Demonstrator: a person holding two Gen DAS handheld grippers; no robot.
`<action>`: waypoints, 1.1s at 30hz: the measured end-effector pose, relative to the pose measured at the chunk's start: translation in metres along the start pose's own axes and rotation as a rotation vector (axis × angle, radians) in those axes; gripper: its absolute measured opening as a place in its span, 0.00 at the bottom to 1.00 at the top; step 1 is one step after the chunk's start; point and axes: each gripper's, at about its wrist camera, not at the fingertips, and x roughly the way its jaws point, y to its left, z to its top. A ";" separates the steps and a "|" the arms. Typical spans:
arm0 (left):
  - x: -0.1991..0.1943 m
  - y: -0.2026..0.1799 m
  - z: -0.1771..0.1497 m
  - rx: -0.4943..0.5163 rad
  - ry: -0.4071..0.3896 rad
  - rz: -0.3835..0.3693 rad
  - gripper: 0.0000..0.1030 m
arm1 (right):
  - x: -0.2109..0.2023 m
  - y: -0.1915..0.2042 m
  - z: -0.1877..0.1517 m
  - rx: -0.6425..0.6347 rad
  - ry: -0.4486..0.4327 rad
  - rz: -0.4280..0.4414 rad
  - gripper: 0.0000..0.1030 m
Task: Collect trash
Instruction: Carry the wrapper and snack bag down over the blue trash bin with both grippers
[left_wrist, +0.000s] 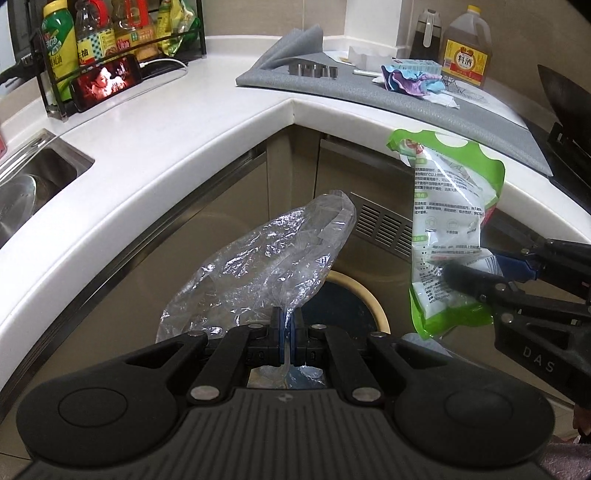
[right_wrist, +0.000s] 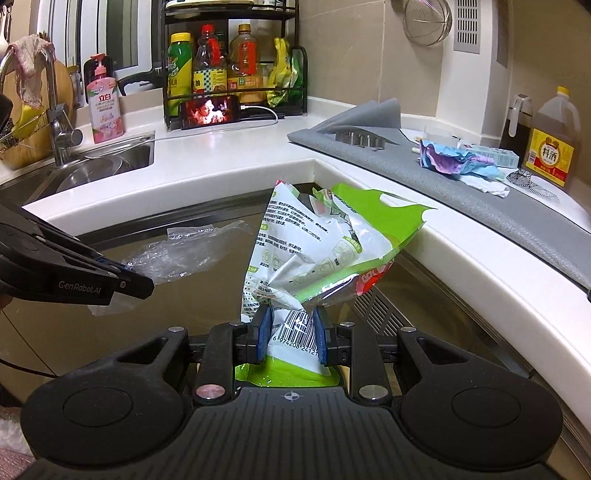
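My left gripper (left_wrist: 287, 325) is shut on a crumpled clear plastic bag (left_wrist: 266, 266) and holds it in the air in front of the cabinet, above a round bin (left_wrist: 354, 295) with a cream rim. My right gripper (right_wrist: 291, 328) is shut on a green and white empty pouch (right_wrist: 314, 243) and holds it upright below the counter edge. The pouch also shows in the left wrist view (left_wrist: 450, 221), to the right of the bin. The clear bag shows in the right wrist view (right_wrist: 177, 251), at the left. More crumpled wrappers (right_wrist: 454, 160) lie on the grey mat (right_wrist: 406, 166).
The white L-shaped counter (left_wrist: 166, 122) curves around the corner. A sink (right_wrist: 103, 166) is at the left. A rack of bottles (right_wrist: 232, 70) and a lit phone (right_wrist: 210, 110) stand at the back. A brown jug (right_wrist: 552, 140) stands at the right.
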 end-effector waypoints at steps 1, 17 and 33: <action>0.000 0.000 0.000 -0.001 0.002 -0.001 0.02 | 0.000 0.000 0.000 -0.001 0.001 0.001 0.26; 0.004 0.000 0.001 -0.003 0.013 0.000 0.02 | 0.005 -0.001 0.001 -0.013 0.020 0.010 0.26; 0.021 0.003 0.002 -0.005 0.056 -0.004 0.02 | 0.021 -0.003 -0.005 -0.012 0.081 0.019 0.26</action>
